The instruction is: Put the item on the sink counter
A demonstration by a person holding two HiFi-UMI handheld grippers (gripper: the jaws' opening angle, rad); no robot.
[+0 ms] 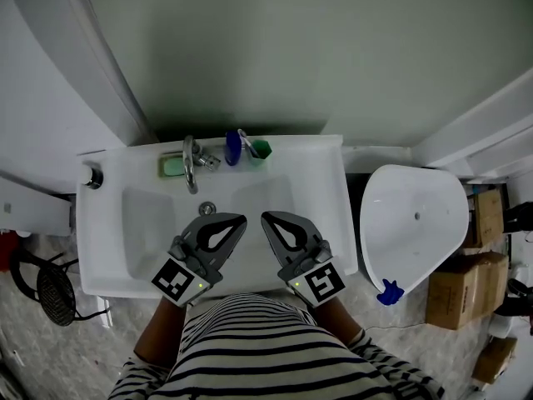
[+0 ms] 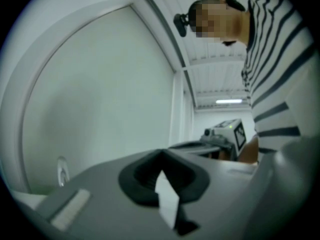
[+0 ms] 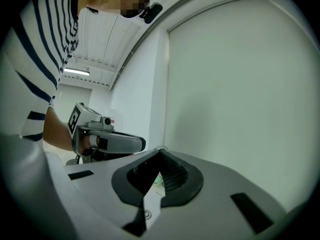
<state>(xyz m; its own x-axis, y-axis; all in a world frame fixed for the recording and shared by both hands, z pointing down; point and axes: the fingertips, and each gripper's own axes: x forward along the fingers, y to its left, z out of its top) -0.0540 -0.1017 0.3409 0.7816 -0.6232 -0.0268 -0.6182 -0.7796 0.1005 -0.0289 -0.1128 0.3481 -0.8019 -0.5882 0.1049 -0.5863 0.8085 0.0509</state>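
Note:
A white sink (image 1: 312, 194) stands against the grey-green wall. On its back counter are a green soap dish (image 1: 172, 166), a blue cup (image 1: 233, 147) and a green cup (image 1: 260, 149) with a brush in it. My left gripper (image 1: 240, 218) and right gripper (image 1: 266, 217) hover side by side over the front of the basin, tips turned toward each other. Both are shut with nothing between the jaws. The left gripper view shows its closed jaws (image 2: 161, 151) and the right gripper (image 2: 225, 134) beyond. The right gripper view shows its closed jaws (image 3: 161, 149) and the left gripper (image 3: 105, 139).
A chrome faucet (image 1: 191, 163) rises at the back of the basin above the drain (image 1: 207, 208). A white toilet (image 1: 416, 223) with a blue object (image 1: 389, 292) stands to the right. Cardboard boxes (image 1: 466, 282) are stacked beyond it. A black round mesh thing (image 1: 54, 290) is on the floor at left.

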